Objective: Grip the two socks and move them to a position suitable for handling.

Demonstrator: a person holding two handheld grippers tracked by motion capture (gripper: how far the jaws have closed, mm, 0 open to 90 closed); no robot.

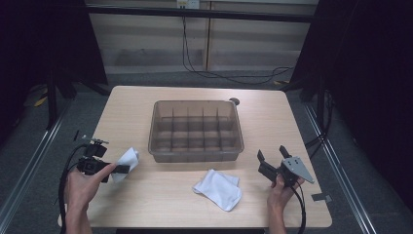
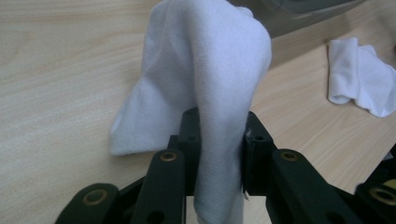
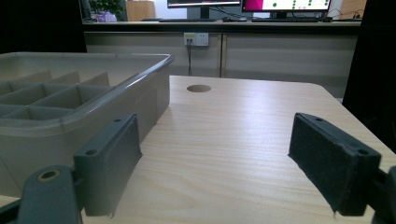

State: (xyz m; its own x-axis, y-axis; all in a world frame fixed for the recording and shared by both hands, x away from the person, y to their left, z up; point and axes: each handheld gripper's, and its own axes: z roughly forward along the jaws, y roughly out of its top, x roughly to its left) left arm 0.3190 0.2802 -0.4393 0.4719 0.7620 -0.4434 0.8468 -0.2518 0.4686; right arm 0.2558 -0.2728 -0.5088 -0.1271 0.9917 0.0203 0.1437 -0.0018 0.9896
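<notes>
Jaws of the left gripper (image 2: 219,154) pinch a soft white sock (image 2: 210,84), its lower end cut off at frame bottom, near the table's (image 1: 146,204) left edge; we see right gripper (image 1: 272,157) spread wide, empty, beside translucent divided bin (image 1: 197,129).

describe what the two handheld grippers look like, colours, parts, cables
Both are black tools with two jaws. The left gripper has jointed black link arms with brass-coloured pivot pins. The right gripper has flat jaws faced with dark foam-like pads, and a grey three-cornered plate on top. A black cable loops from the left one; another trails from the right. No sleeves are visible.
</notes>
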